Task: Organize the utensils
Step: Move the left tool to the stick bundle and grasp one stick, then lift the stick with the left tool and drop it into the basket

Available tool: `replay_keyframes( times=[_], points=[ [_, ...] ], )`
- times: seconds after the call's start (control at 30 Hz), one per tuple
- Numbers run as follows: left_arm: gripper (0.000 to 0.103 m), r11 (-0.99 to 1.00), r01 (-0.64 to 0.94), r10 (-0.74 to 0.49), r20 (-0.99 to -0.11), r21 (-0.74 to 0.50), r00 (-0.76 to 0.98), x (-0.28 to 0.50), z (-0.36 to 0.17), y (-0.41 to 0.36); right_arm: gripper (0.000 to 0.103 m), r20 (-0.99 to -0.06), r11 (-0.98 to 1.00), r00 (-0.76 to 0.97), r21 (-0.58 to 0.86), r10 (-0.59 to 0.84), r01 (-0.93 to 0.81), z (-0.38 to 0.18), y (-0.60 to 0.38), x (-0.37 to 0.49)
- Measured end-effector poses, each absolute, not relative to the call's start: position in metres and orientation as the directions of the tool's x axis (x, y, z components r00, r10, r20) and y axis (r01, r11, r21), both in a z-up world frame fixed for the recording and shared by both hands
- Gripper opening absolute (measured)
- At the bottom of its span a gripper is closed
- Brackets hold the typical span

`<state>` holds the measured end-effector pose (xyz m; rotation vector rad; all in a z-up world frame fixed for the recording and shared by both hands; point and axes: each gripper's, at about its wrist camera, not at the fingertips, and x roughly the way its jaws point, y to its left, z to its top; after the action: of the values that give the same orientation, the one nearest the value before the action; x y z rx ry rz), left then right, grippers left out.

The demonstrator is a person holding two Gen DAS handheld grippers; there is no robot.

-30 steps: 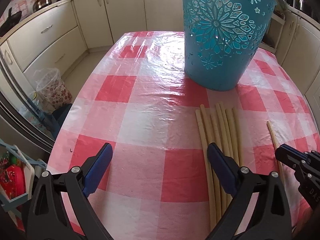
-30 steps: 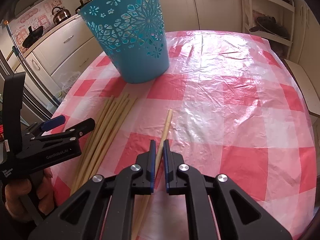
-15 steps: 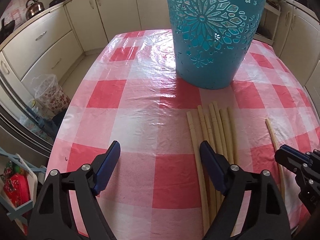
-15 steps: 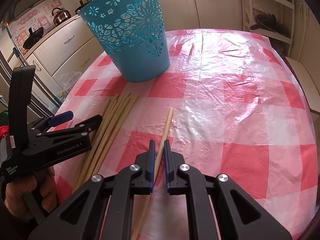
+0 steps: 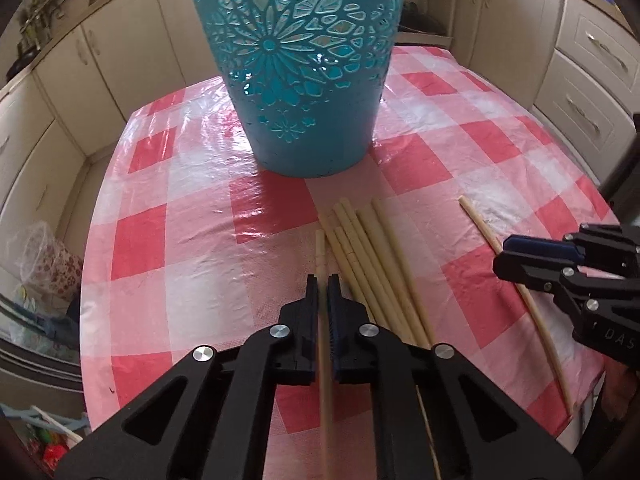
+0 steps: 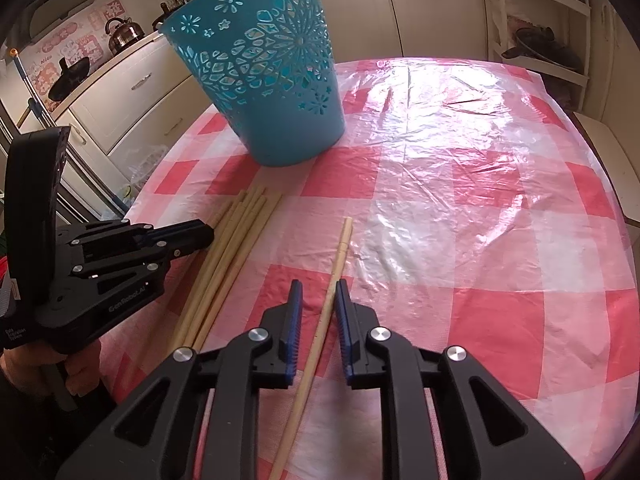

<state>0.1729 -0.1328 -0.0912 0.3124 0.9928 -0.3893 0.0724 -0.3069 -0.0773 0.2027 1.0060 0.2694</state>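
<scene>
On my left, the left gripper has its jaws pinched on the outermost chopstick of the bundle of chopsticks lying on the checked desk, just in front of the upright blue basket. Further right, my right gripper has just been opening: its jaws now stand slightly spread around the lone chopstick without pressing it.
</scene>
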Motion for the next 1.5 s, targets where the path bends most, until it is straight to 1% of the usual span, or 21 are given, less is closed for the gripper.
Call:
replay_keyframes(
  times=[0.1, 0.2, 0.3, 0.4, 0.53, 0.63, 0.7, 0.87, 1.07, 1.2, 1.3, 1.37, 1.5],
  points=[
    [0.005, 0.860, 0.494, -0.154, -0.863, 0.123, 0.482, 0.169, -0.090, -0.136, 0.018, -0.802, 0.947, 0.505, 0.296, 0.319, -0.128, -0.077, -0.308, 0.073],
    [0.005, 0.886, 0.447, -0.124, -0.867, 0.122, 0.483, 0.173, -0.089, -0.130, 0.018, -0.802, 0.947, 0.506, 0.294, 0.317, -0.128, -0.077, -0.308, 0.072],
    [0.010, 0.903, 0.406, -0.089, -0.861, 0.143, 0.500, 0.173, -0.090, -0.128, 0.018, -0.803, 0.948, 0.506, 0.290, 0.315, -0.131, -0.077, -0.308, 0.073],
    [0.011, 0.912, 0.379, -0.066, -0.857, 0.156, 0.511, 0.174, -0.090, -0.131, 0.018, -0.802, 0.949, 0.508, 0.287, 0.314, -0.133, -0.077, -0.308, 0.073],
    [0.011, 0.914, 0.364, -0.042, -0.853, 0.178, 0.521, 0.174, -0.091, -0.135, 0.019, -0.802, 0.951, 0.511, 0.279, 0.309, -0.136, -0.077, -0.306, 0.073],
    [0.005, 0.916, 0.358, -0.039, -0.851, 0.179, 0.524, 0.173, -0.091, -0.138, 0.022, -0.802, 0.952, 0.515, 0.270, 0.304, -0.142, -0.076, -0.303, 0.074],
    [0.005, 0.917, 0.350, -0.028, -0.846, 0.190, 0.533, 0.171, -0.092, -0.138, 0.024, -0.801, 0.953, 0.518, 0.263, 0.301, -0.147, -0.076, -0.301, 0.074],
    [0.005, 0.924, 0.341, -0.041, -0.844, 0.171, 0.534, 0.164, -0.090, -0.134, 0.028, -0.800, 0.957, 0.525, 0.243, 0.290, -0.158, -0.076, -0.297, 0.073],
    [0.005, 0.928, 0.334, -0.049, -0.838, 0.163, 0.544, 0.153, -0.082, -0.129, 0.029, -0.799, 0.959, 0.530, 0.231, 0.283, -0.164, -0.076, -0.295, 0.073],
    [0.005, 0.939, 0.322, -0.083, -0.830, 0.120, 0.552, 0.148, -0.068, -0.121, 0.029, -0.797, 0.960, 0.535, 0.225, 0.280, -0.167, -0.076, -0.294, 0.072],
    [0.005, 0.950, 0.311, -0.156, -0.811, 0.033, 0.564, 0.144, -0.048, -0.109, 0.029, -0.797, 0.960, 0.537, 0.221, 0.278, -0.170, -0.076, -0.294, 0.072],
    [0.005, 0.950, 0.310, -0.220, -0.778, -0.033, 0.589, 0.139, -0.028, -0.099, 0.030, -0.797, 0.960, 0.537, 0.219, 0.278, -0.172, -0.076, -0.293, 0.072],
    [0.005, 0.943, 0.311, -0.304, -0.696, -0.121, 0.651, 0.132, 0.018, -0.086, 0.030, -0.797, 0.961, 0.537, 0.218, 0.277, -0.173, -0.077, -0.293, 0.072]
  ],
)
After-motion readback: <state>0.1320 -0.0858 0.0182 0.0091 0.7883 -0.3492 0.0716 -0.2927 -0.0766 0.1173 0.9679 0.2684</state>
